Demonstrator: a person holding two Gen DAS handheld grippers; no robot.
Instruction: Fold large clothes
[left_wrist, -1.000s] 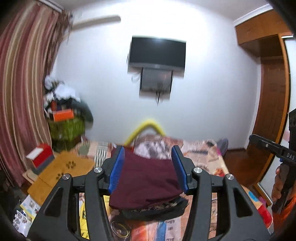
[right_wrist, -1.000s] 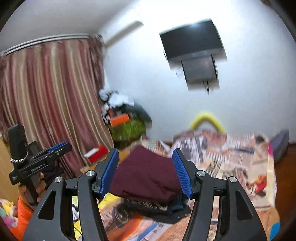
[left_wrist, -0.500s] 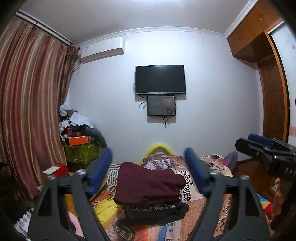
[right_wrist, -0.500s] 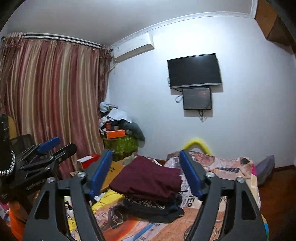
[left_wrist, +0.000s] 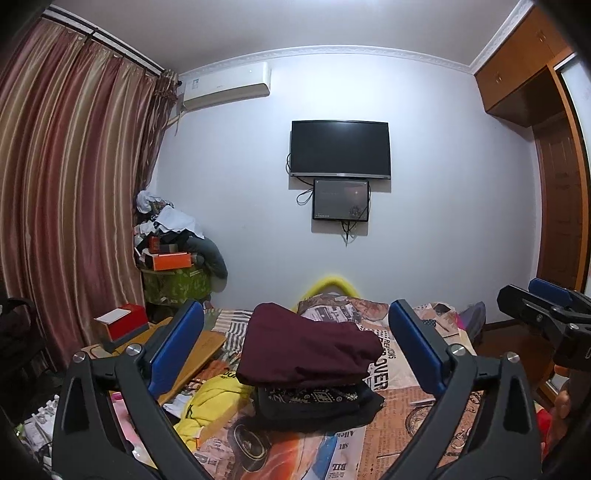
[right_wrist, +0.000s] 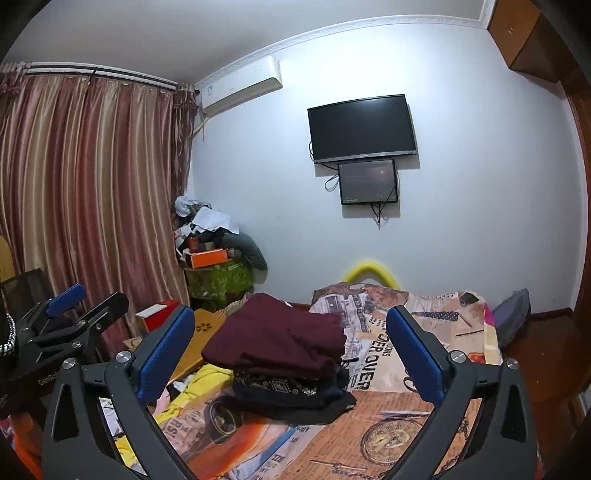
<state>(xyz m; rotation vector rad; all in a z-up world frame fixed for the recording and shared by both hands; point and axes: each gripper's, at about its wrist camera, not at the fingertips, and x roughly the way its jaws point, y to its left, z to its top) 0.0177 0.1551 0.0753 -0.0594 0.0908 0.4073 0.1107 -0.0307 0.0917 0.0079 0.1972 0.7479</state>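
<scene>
Maroon garment (left_wrist: 308, 347) lies folded, long axis crosswise, between both claws' opening jaws, untouched.

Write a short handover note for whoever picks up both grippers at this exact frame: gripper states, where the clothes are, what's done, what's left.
Left gripper: jaws opening, nothing gripped; the maroon garment shows between them but lies apart on the bed.
Right gripper: jaws opening too, empty.
Clothes: the maroon garment lies folded on top of a folded dark patterned garment, a small stack on the printed bedsheet. A yellow garment lies crumpled to the left of the stack.
Done: the maroon piece looks folded and stacked.
Left: probably the yellow garment next; whether other pieces wait cannot be told.
</scene>
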